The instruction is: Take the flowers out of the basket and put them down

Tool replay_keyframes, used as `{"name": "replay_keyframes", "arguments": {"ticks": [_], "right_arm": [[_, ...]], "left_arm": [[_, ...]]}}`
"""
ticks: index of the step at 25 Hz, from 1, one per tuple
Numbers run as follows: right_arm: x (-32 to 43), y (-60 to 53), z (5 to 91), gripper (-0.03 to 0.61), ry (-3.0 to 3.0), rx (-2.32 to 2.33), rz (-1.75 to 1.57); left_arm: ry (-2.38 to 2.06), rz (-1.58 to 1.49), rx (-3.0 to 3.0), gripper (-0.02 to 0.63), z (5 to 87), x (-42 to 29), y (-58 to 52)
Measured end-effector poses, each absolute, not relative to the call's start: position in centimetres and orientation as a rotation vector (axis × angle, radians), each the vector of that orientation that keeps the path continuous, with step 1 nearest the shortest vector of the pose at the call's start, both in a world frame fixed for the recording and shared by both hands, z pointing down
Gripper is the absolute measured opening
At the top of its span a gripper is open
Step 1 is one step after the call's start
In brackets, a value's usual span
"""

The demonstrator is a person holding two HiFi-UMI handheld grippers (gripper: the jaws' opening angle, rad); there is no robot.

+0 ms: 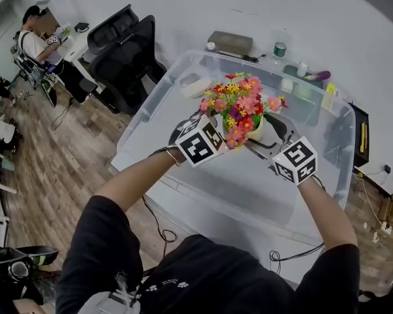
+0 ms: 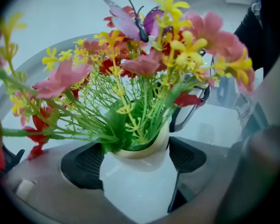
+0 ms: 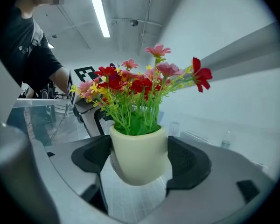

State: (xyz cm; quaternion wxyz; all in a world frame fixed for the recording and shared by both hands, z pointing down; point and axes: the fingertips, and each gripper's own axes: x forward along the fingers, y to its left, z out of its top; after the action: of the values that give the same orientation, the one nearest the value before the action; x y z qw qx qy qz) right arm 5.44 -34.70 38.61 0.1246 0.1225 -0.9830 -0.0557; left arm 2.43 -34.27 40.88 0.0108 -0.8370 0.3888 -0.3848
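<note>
Looking down, we see a clear plastic storage bin (image 1: 150, 113) on the white worktop (image 1: 354, 38). We cannot tell whether the few small items at its far end lie inside it or behind it. Over the bin's open middle is a small cream pot (image 1: 255, 131) filled with artificial flowers (image 1: 241, 104): pink, red and yellow blooms on green stems, with a purple butterfly ornament (image 2: 137, 24) perched on top.

We grip the pot from two sides at once. The left hand-held gripper (image 2: 137, 160) is closed to about the pot's width, its black pads (image 2: 86, 164) pressed against the pot just below the rim, with the stems fanning out above. The right hand-held gripper (image 3: 140, 160) is closed to the same width, its pads (image 3: 189, 164) against the pot's walls. In the right gripper view the pot stands upright and its rounded bottom hangs free of the surface beneath.

On the worktop beyond the bin are a flat box (image 1: 230, 42) and a bottle (image 1: 279, 49).
</note>
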Motion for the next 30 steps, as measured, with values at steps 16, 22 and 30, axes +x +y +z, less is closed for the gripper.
{"name": "replay_keyframes", "arguments": {"ticks": [16, 22, 30], "right_arm": [[6.5, -33.2, 35.3, 0.388, -2.880, 0.415, -0.263], [7.0, -32.6, 35.0, 0.388, -2.895, 0.444, -0.273], [7.1, -32.9, 34.8, 0.388, -2.895, 0.445, -0.318]], "left_arm": [[1.187, -1.148, -2.515, 0.442, 37.3, 3.5, -33.0], [1.160, -1.134, -2.490, 0.442, 36.9, 4.0, -32.5], [1.177, -1.063, -2.506, 0.442, 36.9, 4.1, -32.9]]}}
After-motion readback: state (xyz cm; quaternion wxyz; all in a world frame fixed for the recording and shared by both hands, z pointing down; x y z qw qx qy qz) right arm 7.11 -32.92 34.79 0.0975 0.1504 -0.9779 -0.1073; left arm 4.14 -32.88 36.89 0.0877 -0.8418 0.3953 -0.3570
